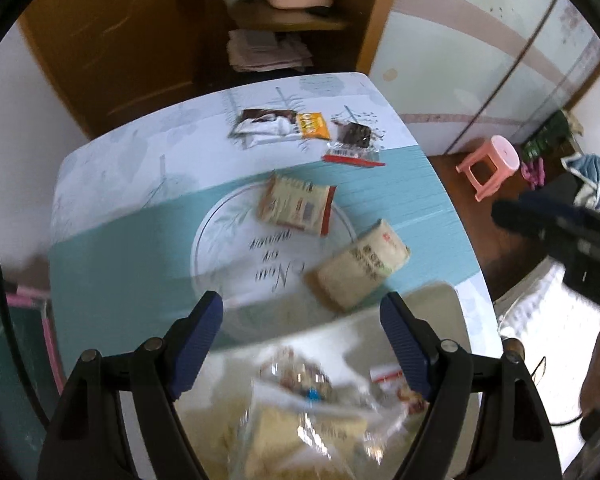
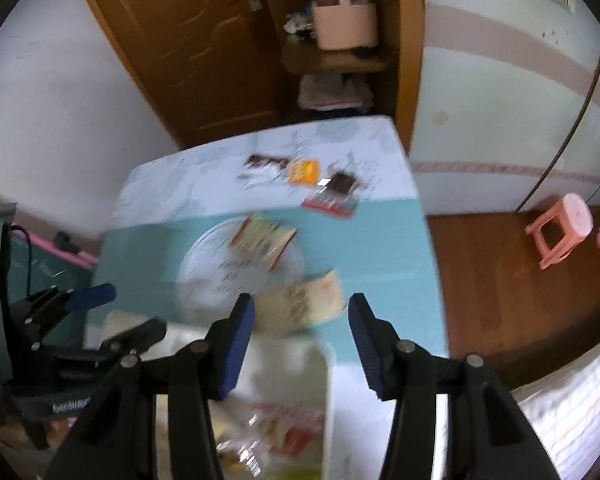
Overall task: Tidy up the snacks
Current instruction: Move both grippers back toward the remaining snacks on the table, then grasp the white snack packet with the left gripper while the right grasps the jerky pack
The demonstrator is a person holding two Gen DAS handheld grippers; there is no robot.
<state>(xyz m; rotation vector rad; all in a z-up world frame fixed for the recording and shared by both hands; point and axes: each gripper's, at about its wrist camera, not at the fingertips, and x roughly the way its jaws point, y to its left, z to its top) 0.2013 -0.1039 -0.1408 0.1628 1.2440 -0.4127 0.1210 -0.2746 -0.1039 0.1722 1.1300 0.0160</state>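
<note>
Showing left gripper [image 2: 96,312], right wrist view only

Beyond my table [image 1: 112,264] stands a brown wooden door [image 2: 188,40]; right of it, a pink stool [image 2: 562,228] on brown floor [image 2: 496,280].

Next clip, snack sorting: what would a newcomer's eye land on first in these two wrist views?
First, the two blue-padded grippers, left and right, both open and empty above a pale tray of clear-wrapped snacks at the table's near edge. Next, the loose packets on the teal and white tablecloth: a beige packet just beyond the tray, a tan red-edged packet on the printed circle, and a small orange packet at the far end.
</note>
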